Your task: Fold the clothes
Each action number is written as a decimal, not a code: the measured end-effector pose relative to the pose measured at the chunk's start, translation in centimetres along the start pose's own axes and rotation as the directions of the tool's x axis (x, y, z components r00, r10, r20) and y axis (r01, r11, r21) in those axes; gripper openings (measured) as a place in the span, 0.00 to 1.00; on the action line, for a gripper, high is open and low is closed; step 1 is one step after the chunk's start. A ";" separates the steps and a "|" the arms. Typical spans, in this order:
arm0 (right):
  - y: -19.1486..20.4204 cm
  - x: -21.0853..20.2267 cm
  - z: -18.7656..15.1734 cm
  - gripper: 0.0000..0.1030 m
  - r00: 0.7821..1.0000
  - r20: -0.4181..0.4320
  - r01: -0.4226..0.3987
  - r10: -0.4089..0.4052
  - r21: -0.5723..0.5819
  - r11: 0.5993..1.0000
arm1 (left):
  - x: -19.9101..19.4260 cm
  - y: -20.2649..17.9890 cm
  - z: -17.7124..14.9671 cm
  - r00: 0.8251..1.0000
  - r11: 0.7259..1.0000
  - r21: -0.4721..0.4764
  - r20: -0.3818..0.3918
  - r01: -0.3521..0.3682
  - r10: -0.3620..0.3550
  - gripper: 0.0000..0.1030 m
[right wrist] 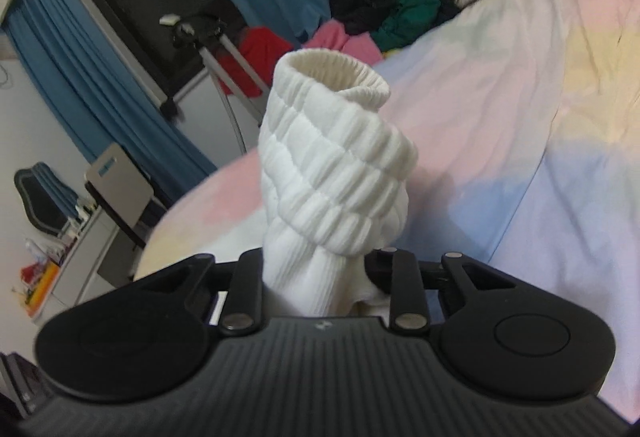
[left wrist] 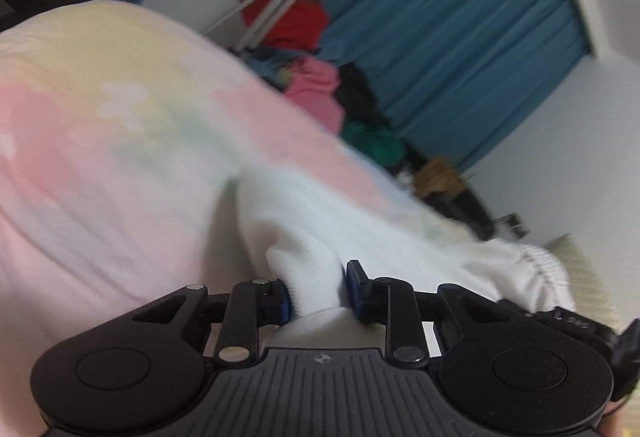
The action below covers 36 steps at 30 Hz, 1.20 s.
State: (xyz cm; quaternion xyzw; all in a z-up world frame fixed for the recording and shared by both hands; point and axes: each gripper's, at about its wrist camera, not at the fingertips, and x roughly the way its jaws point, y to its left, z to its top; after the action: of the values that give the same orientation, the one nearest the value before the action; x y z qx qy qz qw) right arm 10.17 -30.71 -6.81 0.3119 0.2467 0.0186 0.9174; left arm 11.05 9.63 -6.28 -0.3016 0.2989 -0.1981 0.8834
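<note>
Right tool's fingertips [right wrist: 320, 277] hidden behind white sock [right wrist: 332, 165] — bedspread [left wrist: 100, 125] blurred.

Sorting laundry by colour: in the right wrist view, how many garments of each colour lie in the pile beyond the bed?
Red garment: 1
Pink garment: 1
Green garment: 1
Black garment: 1, though it may be more than one
Total: 4

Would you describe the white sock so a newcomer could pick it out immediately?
Start at the pastel bedspread filling the foreground. Above it, the right gripper clamps the white sock, ribbed cuff upward and open. The clothes pile behind is coloured; only the sock is white and ribbed.
</note>
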 end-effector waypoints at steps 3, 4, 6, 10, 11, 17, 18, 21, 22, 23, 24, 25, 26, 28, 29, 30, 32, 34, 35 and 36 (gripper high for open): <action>-1.4 -2.5 2.9 0.27 0.999 0.038 -0.037 0.034 0.057 0.998 | 1.0 -4.7 0.9 0.998 0.998 0.015 0.035 0.058 -0.059 0.26; -1.9 -3.4 4.0 0.27 0.998 0.051 -0.042 0.038 0.070 0.997 | 1.3 -6.3 1.2 0.996 0.997 0.021 0.047 0.077 -0.078 0.26; -3.1 -5.0 6.6 0.27 0.996 0.082 -0.041 0.034 0.078 0.996 | 2.0 -9.5 1.8 0.991 0.993 0.033 0.069 0.115 -0.117 0.26; -6.5 -7.2 13.1 0.27 0.986 0.166 -0.023 0.005 0.108 0.994 | 8.3 -17.1 3.5 0.984 0.979 0.127 0.062 0.157 -0.166 0.26; -7.6 -7.3 14.9 0.27 0.983 0.186 -0.013 -0.009 0.119 0.993 | 10.3 -18.8 3.9 0.984 0.976 0.141 0.050 0.164 -0.173 0.26; -14.3 -4.8 23.9 0.27 0.961 0.245 0.082 -0.124 0.177 0.981 | 24.0 -26.7 5.1 0.982 0.960 0.206 -0.020 0.190 -0.190 0.26; -15.6 -4.1 24.4 0.27 0.958 0.252 0.093 -0.139 0.186 0.978 | 26.2 -27.1 4.6 0.981 0.958 0.214 -0.029 0.191 -0.190 0.26; -19.2 -1.5 24.7 0.27 0.946 0.273 0.128 -0.177 0.188 0.974 | 32.2 -27.6 2.9 0.980 0.953 0.228 -0.058 0.198 -0.190 0.26; -20.2 -0.9 23.7 0.27 0.944 0.270 0.136 -0.188 0.202 0.970 | 33.9 -27.1 2.2 0.979 0.951 0.232 -0.072 0.202 -0.191 0.26; -21.2 -0.5 22.5 0.27 0.944 0.264 0.143 -0.199 0.218 0.965 | 35.6 -26.5 1.4 0.979 0.949 0.245 -0.083 0.201 -0.186 0.26; -22.2 -0.1 21.4 0.27 0.943 0.257 0.150 -0.210 0.235 0.960 | 36.9 -26.0 0.5 0.980 0.946 0.260 -0.097 0.195 -0.176 0.26; -23.2 0.4 20.2 0.27 0.942 0.251 0.157 -0.221 0.252 0.955 | 37.8 -24.8 -0.4 0.979 0.946 0.262 -0.112 0.192 -0.168 0.26; -24.1 0.8 19.0 0.27 0.941 0.244 0.165 -0.232 0.268 0.949 | 38.6 -23.6 -1.3 0.979 0.946 0.264 -0.126 0.190 -0.161 0.26; -26.1 1.7 16.7 0.27 0.939 0.231 0.179 -0.254 0.300 0.937 | 39.1 -21.0 -3.3 0.973 0.941 0.262 -0.139 0.214 -0.183 0.26; -27.0 2.1 15.5 0.27 0.938 0.224 0.187 -0.264 0.316 0.930 | 39.2 -19.7 -4.2 0.971 0.937 0.267 -0.145 0.225 -0.192 0.26; -28.0 2.6 14.4 0.27 0.937 0.216 0.194 -0.275 0.332 0.923 | 39.2 -18.8 -4.8 0.968 0.936 0.268 -0.164 0.227 -0.188 0.26; -30.0 3.5 12.1 0.30 0.934 0.201 0.208 -0.295 0.363 0.908 | 39.2 -17.1 -6.2 0.963 0.935 0.270 -0.203 0.231 -0.179 0.27; -31.3 3.8 9.7 0.35 0.936 0.180 0.209 -0.302 0.409 0.889 | 38.8 -16.6 -6.9 0.965 0.930 0.294 -0.204 0.220 -0.164 0.29; -31.6 4.0 9.2 0.39 0.936 0.176 0.211 -0.306 0.415 0.885 | 38.6 -17.0 -7.0 0.968 0.925 0.319 -0.205 0.208 -0.148 0.31; -31.8 4.1 8.9 0.41 0.935 0.173 0.214 -0.310 0.420 0.882 | 38.3 -17.4 -7.0 0.970 0.918 0.343 -0.205 0.196 -0.131 0.33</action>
State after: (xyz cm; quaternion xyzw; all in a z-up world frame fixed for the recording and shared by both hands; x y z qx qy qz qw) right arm 14.10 -60.56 -21.03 0.4535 0.1752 -0.1934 0.8522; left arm 32.01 -26.48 -15.12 -0.1393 0.3086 -0.3492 0.8737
